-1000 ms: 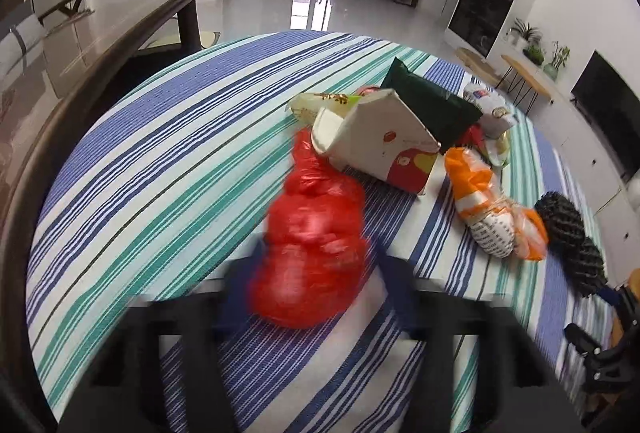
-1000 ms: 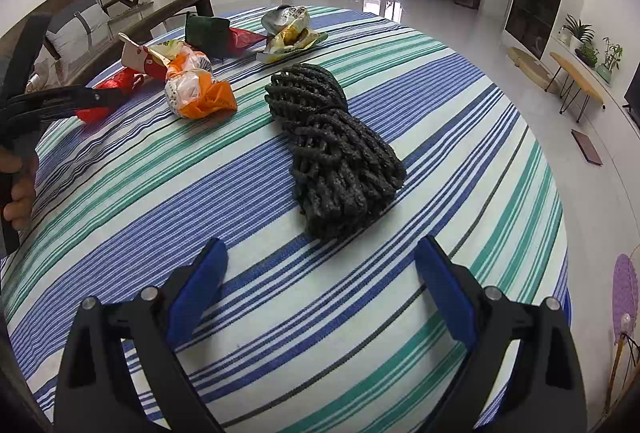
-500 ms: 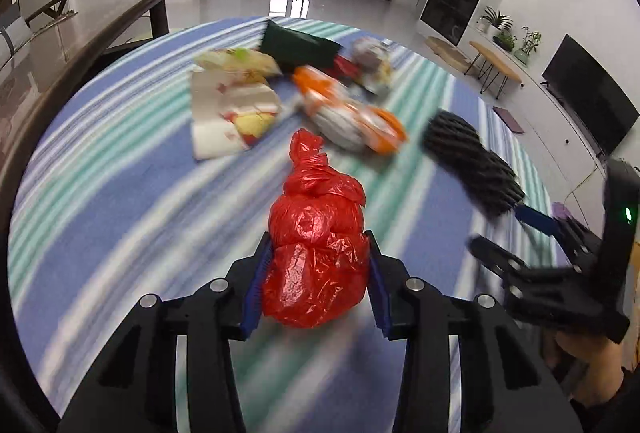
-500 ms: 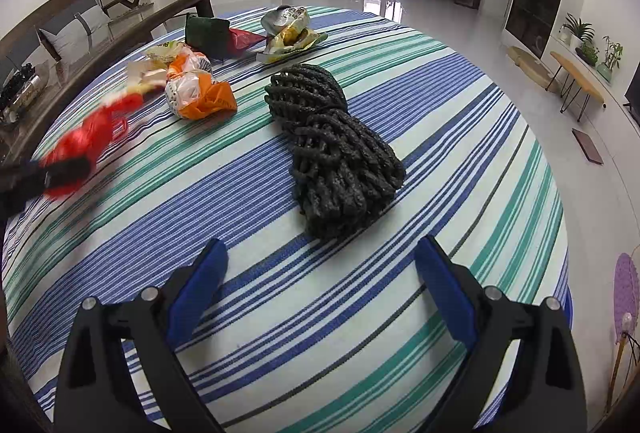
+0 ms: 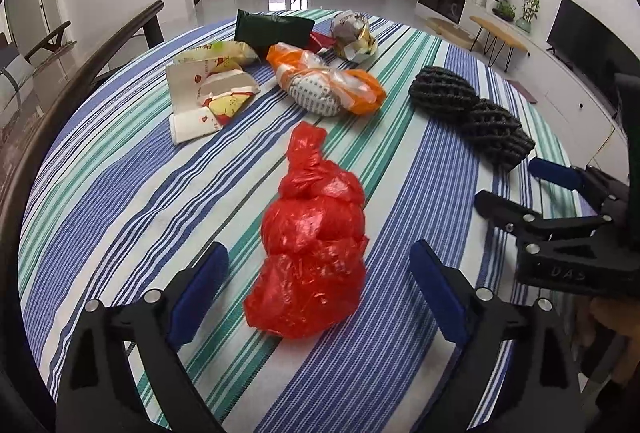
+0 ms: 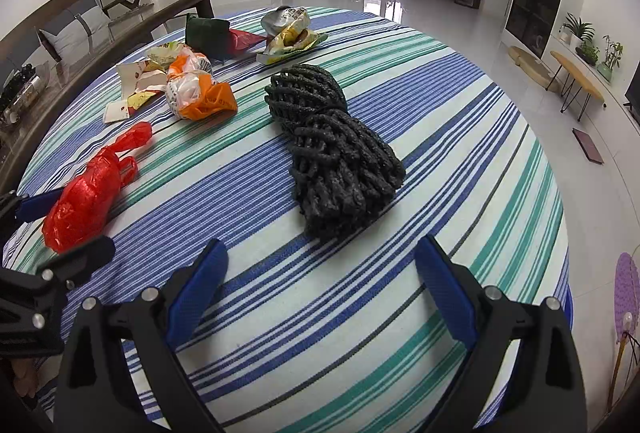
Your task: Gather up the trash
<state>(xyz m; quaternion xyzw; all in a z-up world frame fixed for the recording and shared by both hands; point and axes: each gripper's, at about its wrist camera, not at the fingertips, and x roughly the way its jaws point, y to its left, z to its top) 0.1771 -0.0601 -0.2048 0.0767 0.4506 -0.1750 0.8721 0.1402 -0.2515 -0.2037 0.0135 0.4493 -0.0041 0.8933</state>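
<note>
A knotted red plastic bag (image 5: 316,217) lies on the striped tablecloth (image 5: 120,193). My left gripper (image 5: 318,265) straddles its near end. The jaws are opening, and the blue pads (image 5: 200,285) stand clear of the bag on both sides. In the right wrist view the red bag (image 6: 86,193) sits at the left, with the left gripper (image 6: 64,225) around it. My right gripper (image 6: 320,257) is open and empty, just short of a black foam net (image 6: 332,149). Further back lie an orange bag (image 5: 328,85), paper wrappers (image 5: 204,93), a dark green pouch (image 5: 272,29) and a crumpled snack wrapper (image 5: 354,35).
A dark wooden chair back (image 5: 100,53) curves along the table's left edge. The right gripper (image 5: 520,185) and the hand holding it (image 5: 608,317) fill the right side of the left wrist view. Beyond the table lies a glossy tiled floor (image 6: 440,17).
The left gripper carried the red bag away from the paper wrappers toward the right gripper, then opened and let it go onto the cloth. The right gripper stayed still.
</note>
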